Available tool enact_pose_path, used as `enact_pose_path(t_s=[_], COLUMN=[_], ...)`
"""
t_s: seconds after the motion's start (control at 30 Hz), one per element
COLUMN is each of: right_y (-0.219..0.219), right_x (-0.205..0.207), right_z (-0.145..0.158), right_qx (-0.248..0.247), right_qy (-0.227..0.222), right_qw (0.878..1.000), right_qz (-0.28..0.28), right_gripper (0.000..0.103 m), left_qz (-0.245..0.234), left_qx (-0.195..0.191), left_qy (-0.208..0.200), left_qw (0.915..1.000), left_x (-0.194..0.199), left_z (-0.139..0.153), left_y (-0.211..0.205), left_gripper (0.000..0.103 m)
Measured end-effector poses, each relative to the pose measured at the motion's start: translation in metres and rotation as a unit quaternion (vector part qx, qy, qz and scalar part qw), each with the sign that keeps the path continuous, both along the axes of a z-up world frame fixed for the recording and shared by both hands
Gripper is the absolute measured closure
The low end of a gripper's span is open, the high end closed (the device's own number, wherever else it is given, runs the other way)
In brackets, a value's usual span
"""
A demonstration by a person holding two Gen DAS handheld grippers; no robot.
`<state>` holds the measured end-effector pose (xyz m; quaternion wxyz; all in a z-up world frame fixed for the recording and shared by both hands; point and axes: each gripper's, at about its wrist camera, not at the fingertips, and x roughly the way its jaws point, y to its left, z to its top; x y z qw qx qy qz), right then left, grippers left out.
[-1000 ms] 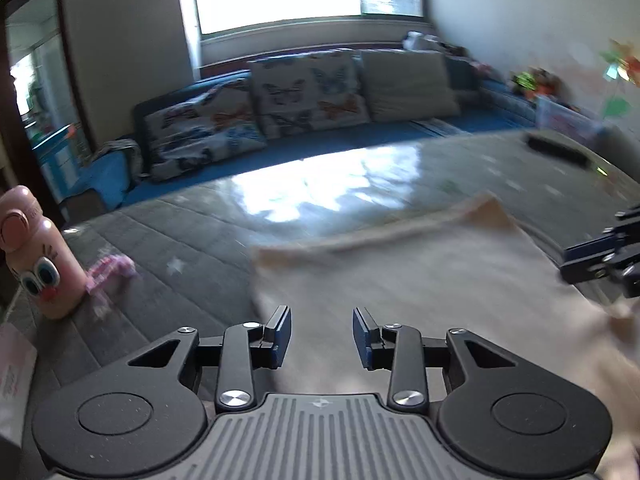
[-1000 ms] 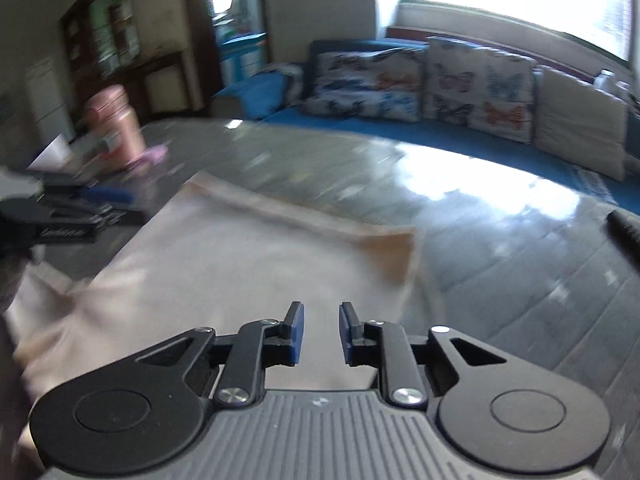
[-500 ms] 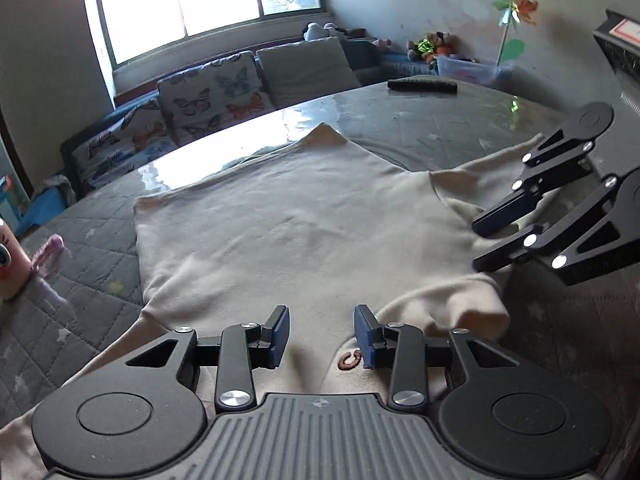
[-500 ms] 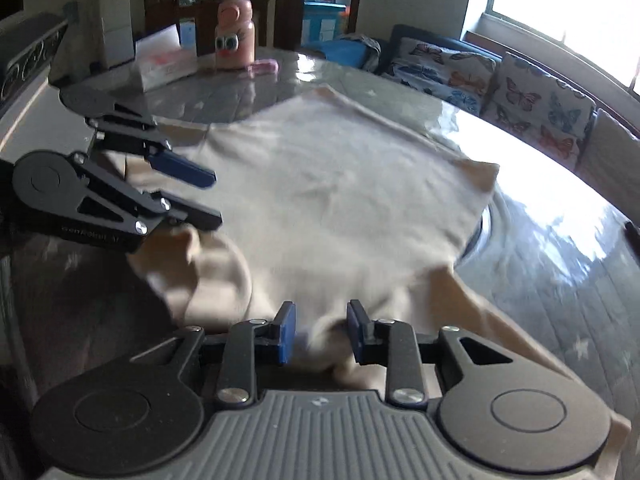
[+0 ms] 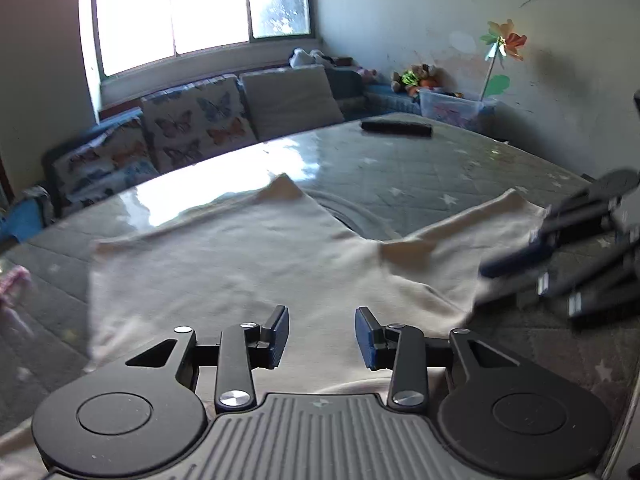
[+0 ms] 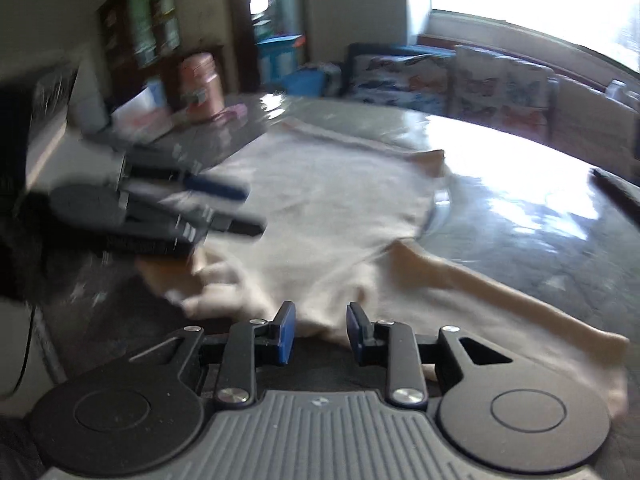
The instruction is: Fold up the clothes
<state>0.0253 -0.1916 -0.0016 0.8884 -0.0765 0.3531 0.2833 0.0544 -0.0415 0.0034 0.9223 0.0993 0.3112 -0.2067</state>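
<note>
Left gripper (image 5: 322, 334): fingers parted, empty, over the near edge of the shirt (image 5: 240, 264). Right gripper (image 6: 320, 330): fingers lately widened, apart, nothing between them. Shirt lies spread on the tabletop (image 5: 440, 176), one sleeve (image 5: 480, 232) outstretched. Remote (image 5: 396, 127) at far edge.

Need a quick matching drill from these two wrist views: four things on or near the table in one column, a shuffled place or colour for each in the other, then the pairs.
Things:
1. beige shirt
2. black remote
3. pink bottle
4. pinwheel

Place or colour:
A. against the wall, beyond the table's far corner
B. spread flat on the table, one sleeve stretched out to the side
C. lying alone near the table's far edge
D. standing at a far corner of the table, next to some papers

Pairs: 1-B, 2-C, 3-D, 4-A
</note>
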Motion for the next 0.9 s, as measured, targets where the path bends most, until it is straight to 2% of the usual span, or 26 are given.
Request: enact_pose_path(t_s=[0.07, 0.17, 0.27, 0.4, 0.47, 0.53, 0.6, 0.77, 0.8, 0.87, 0.9], right_y=[-0.015, -0.050, -0.084, -0.119, -0.129, -0.140, -0.146, -0.147, -0.147, -0.141, -0.139], right_x=[0.002, 0.010, 0.015, 0.014, 0.015, 0.015, 0.015, 0.012, 0.012, 0.012, 0.014], right_z=[0.001, -0.003, -0.011, -0.022, -0.026, -0.031, -0.036, -0.043, -0.044, -0.044, -0.044], right_qx=[0.000, 0.008, 0.016, 0.010, 0.007, 0.005, 0.003, 0.014, 0.018, 0.017, 0.016], right_qy=[-0.005, 0.004, 0.010, 0.003, 0.000, 0.000, 0.001, -0.003, -0.004, -0.007, -0.007], right_qw=[0.999, 0.992, 0.979, 0.960, 0.953, 0.945, 0.939, 0.934, 0.935, 0.937, 0.939], right_qz=[-0.039, -0.125, -0.203, -0.280, -0.304, -0.327, -0.344, -0.356, -0.355, -0.349, -0.343], right_gripper=[0.075, 0.075, 0.075, 0.075, 0.075, 0.067, 0.065, 0.066, 0.067, 0.085, 0.089], left_qz=[-0.010, -0.023, -0.026, -0.025, -0.025, -0.025, -0.026, -0.028, -0.028, -0.029, -0.029], left_qx=[0.000, 0.003, 0.004, 0.005, 0.006, 0.007, 0.008, 0.011, 0.012, 0.012, 0.013], left_qy=[0.009, 0.018, 0.022, 0.027, 0.027, 0.027, 0.027, 0.027, 0.027, 0.027, 0.027], left_qw=[0.9999, 0.9996, 0.9994, 0.9993, 0.9993, 0.9993, 0.9993, 0.9992, 0.9992, 0.9991, 0.9991], left_x=[-0.002, -0.005, -0.009, -0.012, -0.012, -0.013, -0.013, -0.013, -0.014, -0.014, -0.014], left_z=[-0.006, -0.014, -0.018, -0.021, -0.021, -0.021, -0.021, -0.021, -0.021, -0.021, -0.021], left_y=[-0.009, -0.020, -0.022, -0.023, -0.024, -0.025, -0.026, -0.028, -0.029, -0.030, -0.030], left_gripper=[0.063, 0.063, 0.063, 0.063, 0.063, 0.063, 0.063, 0.063, 0.063, 0.063, 0.063])
